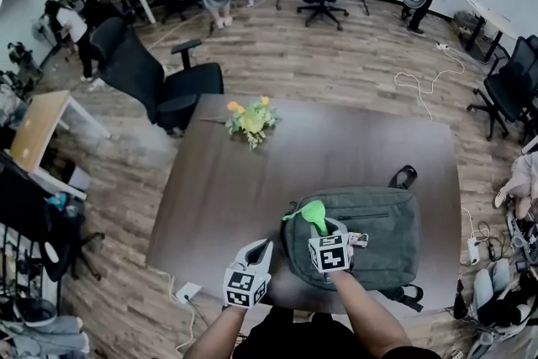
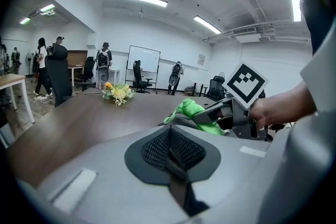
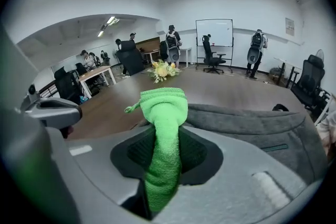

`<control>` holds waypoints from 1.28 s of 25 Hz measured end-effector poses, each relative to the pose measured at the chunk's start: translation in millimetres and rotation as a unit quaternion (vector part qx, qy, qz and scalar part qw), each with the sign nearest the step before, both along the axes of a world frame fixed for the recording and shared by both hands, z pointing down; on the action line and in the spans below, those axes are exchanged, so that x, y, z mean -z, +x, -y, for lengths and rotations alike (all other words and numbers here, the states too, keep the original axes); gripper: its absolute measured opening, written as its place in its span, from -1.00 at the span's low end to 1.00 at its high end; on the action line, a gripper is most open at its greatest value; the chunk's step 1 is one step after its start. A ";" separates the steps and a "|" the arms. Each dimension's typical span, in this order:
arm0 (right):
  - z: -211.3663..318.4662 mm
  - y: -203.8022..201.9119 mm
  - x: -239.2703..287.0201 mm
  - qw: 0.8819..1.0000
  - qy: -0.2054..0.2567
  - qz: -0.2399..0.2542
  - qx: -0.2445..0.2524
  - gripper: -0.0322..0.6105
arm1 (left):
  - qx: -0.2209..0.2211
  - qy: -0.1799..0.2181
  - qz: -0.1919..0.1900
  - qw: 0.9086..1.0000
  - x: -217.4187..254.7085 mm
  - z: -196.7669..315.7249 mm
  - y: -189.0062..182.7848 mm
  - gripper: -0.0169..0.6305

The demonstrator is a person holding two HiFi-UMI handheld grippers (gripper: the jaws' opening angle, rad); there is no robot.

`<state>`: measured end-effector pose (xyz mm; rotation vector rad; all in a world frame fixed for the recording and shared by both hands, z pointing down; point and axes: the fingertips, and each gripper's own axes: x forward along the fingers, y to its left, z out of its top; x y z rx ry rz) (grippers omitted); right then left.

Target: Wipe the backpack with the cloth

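A grey-green backpack (image 1: pixel 378 235) lies flat on the dark brown table (image 1: pixel 235 181), near its front right corner. My right gripper (image 1: pixel 324 224) is shut on a bright green cloth (image 1: pixel 313 214), which bunches out past the jaws over the backpack's left end. In the right gripper view the cloth (image 3: pixel 164 128) stands up between the jaws, with the backpack (image 3: pixel 257 123) just beyond. My left gripper (image 1: pixel 259 251) hovers over the table's front edge, left of the backpack, its jaws shut with nothing between them. The left gripper view shows the cloth (image 2: pixel 193 112) and the right gripper (image 2: pixel 210 113) ahead.
A small bunch of yellow flowers (image 1: pixel 250 120) lies at the table's far side. A black office chair (image 1: pixel 151 80) stands behind the table's left corner. Desks (image 1: pixel 38 130), more chairs and several people stand around the room. Cables (image 1: pixel 429 84) lie on the wooden floor.
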<state>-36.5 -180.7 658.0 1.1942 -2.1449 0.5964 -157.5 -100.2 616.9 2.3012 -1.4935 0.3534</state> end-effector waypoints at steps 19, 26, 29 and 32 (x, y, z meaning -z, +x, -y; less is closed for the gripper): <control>0.8 18.6 -43.2 0.995 -0.036 -0.091 -0.006 -0.59 | -0.008 -0.011 -0.011 1.000 -6.6 -1.3 -0.5 -0.89; 5.7 62.8 -45.0 0.993 -0.032 -0.109 -0.042 -0.59 | -0.031 -0.010 -0.007 0.999 -5.6 1.7 15.8 -0.89; 7.4 90.9 -41.8 0.990 -0.031 -0.119 -0.068 -0.59 | -0.039 -0.014 -0.004 0.999 -9.9 1.3 21.6 -0.89; 9.8 118.8 -37.0 0.987 -0.028 -0.123 -0.101 -0.59 | -0.045 -0.015 -0.002 0.999 -11.7 1.2 26.9 -0.89</control>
